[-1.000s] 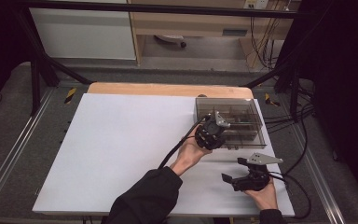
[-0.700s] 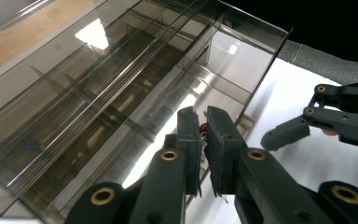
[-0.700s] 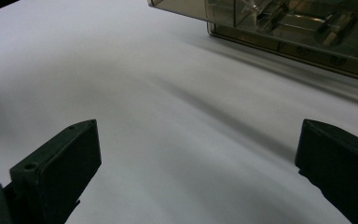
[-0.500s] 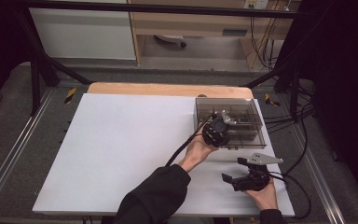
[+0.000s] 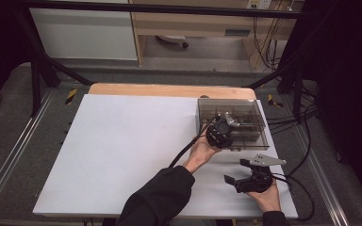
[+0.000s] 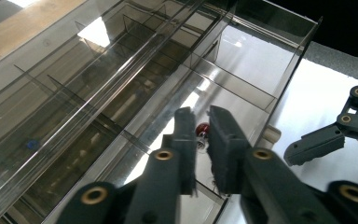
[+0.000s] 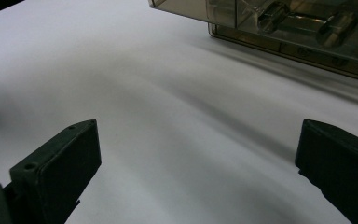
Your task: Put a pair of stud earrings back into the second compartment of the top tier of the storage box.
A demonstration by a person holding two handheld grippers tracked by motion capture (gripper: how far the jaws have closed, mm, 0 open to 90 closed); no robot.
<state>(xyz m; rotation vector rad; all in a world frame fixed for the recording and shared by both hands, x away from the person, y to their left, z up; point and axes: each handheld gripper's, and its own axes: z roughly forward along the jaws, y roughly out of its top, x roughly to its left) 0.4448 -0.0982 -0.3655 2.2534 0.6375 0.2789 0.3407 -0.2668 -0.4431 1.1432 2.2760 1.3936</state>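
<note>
No legible writing anywhere. Left gripper (image 6: 202,140) over the smoky clear compartment box (image 5: 259,123), right of centre in the high view; its jaws have just been opening, a narrow gap, nothing clamped (small red-capped part (image 6: 202,128) lies beyond the tips). Right gripper (image 7: 196,154) gapes wide over the white tabletop (image 5: 122,141), lower right.

A black long sleeve (image 5: 158,200) is being worn on the left arm. Black two-jaw grippers with brass-coloured pivot screws (image 6: 163,154) are being carried; a grey three-cornered plate (image 5: 265,161) is being borne by the right gripper (image 5: 231,179), black cables (image 5: 188,146) trailing.
</note>
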